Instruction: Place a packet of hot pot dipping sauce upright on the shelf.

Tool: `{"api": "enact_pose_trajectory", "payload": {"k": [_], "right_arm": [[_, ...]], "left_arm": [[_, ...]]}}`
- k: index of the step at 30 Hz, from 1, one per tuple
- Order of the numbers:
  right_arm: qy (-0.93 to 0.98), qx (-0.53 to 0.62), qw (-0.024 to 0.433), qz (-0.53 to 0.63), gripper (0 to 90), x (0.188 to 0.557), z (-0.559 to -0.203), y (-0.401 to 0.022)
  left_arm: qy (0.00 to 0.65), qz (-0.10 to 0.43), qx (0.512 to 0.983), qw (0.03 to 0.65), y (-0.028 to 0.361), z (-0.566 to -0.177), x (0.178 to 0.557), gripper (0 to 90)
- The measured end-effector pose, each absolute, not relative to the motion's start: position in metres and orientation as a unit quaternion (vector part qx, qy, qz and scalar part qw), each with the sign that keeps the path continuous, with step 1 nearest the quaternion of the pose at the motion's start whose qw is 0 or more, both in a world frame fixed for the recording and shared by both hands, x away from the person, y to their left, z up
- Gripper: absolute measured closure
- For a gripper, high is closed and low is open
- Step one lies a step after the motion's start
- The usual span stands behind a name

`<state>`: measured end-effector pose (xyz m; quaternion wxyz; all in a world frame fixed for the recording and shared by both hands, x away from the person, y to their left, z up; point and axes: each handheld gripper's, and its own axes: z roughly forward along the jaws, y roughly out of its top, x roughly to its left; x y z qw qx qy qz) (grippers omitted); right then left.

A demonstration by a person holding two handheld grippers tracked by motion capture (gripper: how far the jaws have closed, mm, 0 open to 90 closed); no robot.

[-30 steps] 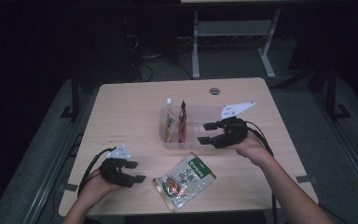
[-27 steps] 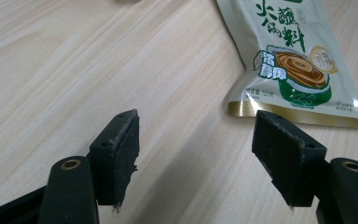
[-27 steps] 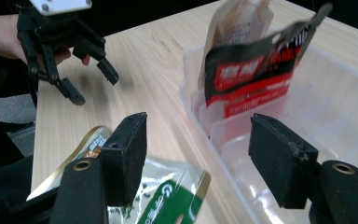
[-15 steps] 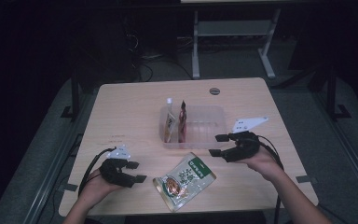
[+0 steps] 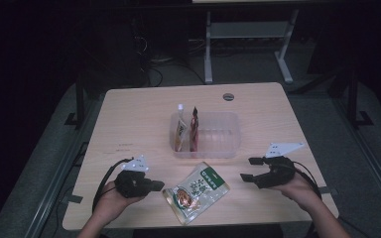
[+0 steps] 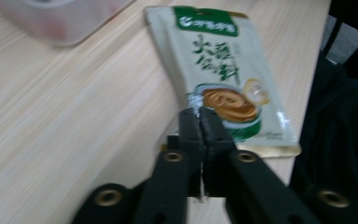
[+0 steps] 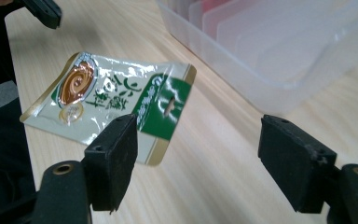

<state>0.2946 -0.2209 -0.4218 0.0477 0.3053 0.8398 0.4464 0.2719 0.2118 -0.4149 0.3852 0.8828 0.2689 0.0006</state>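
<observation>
Green-and-white foil makes up the sauce packet (image 5: pixel 195 191) that lies flat on the desk (image 5: pixel 139 119) near its front edge, between the two hands, and it looks like the next thing due for the bin. Left gripper (image 6: pixel 199 122) sits just beside the packet's lower end with its jaws clenched together; in the left gripper view their tips meet right at the crimped edge of the foil, but whether they have pinched that edge or only touch it cannot be made out. Right gripper (image 7: pixel 198 156) is released, its jaws have just been opening, and it points at the packet's green header end from the other side without touching it, nothing between the pads. Farther back, the clear plastic bin (image 5: pixel 228 144) already has two packets (image 5: pixel 186 130) standing upright at its left end, so sorting seems partly done. Judging from this, one packet is left to lift and stand in the bin's free room.
</observation>
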Motion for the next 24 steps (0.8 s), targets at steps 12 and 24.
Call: {"api": "enact_pose_trajectory", "payload": {"k": [12,24], "right_arm": [[0.851,0.309,0.030,0.424,24.9,0.297,-0.436,-0.219],[0.850,0.309,0.033,0.424,24.4,0.299,-0.438,-0.218]], "left_arm": [[0.223,-0.052,0.899,0.373,0.160,-0.425,0.253,89.7],[0.210,-0.057,0.924,0.315,0.141,-0.450,0.255,89.8]]}}
